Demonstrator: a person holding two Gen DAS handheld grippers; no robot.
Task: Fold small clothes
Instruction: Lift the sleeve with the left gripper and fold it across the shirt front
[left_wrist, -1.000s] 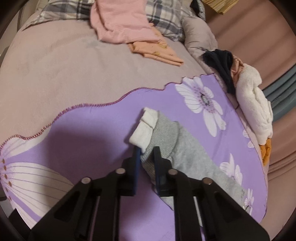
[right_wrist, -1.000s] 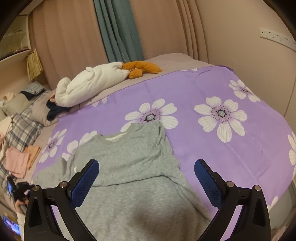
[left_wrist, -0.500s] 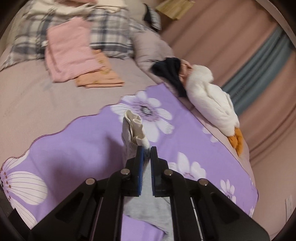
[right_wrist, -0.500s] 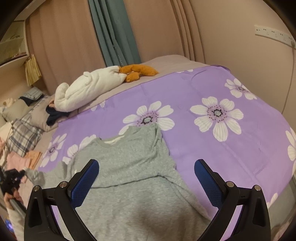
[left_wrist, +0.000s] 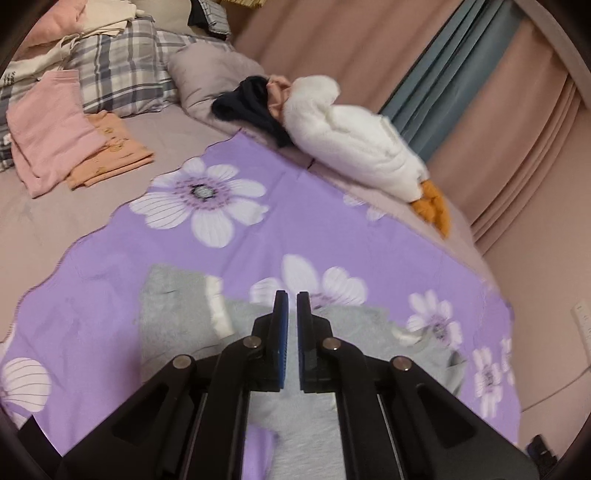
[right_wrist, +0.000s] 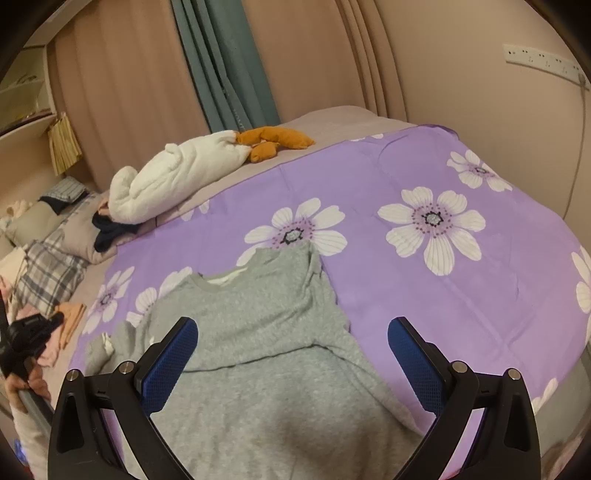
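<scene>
While one grey sweater (right_wrist: 266, 354) lies flat, left claw (left_wrist: 292, 306) clenched empty, right claw (right_wrist: 292, 354) released, two folded garments (left_wrist: 70, 136).

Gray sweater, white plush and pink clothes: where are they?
Gray sweater (right_wrist: 266, 325): right wrist view, on its chest.
White plush (left_wrist: 354, 147): left wrist view, on its body.
Pink clothes (left_wrist: 48, 129): left wrist view, on the top fold.

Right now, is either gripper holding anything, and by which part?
Nothing held. Left gripper shut, no cloth between; right gripper open over the grey shirt, not gripping it.
</scene>
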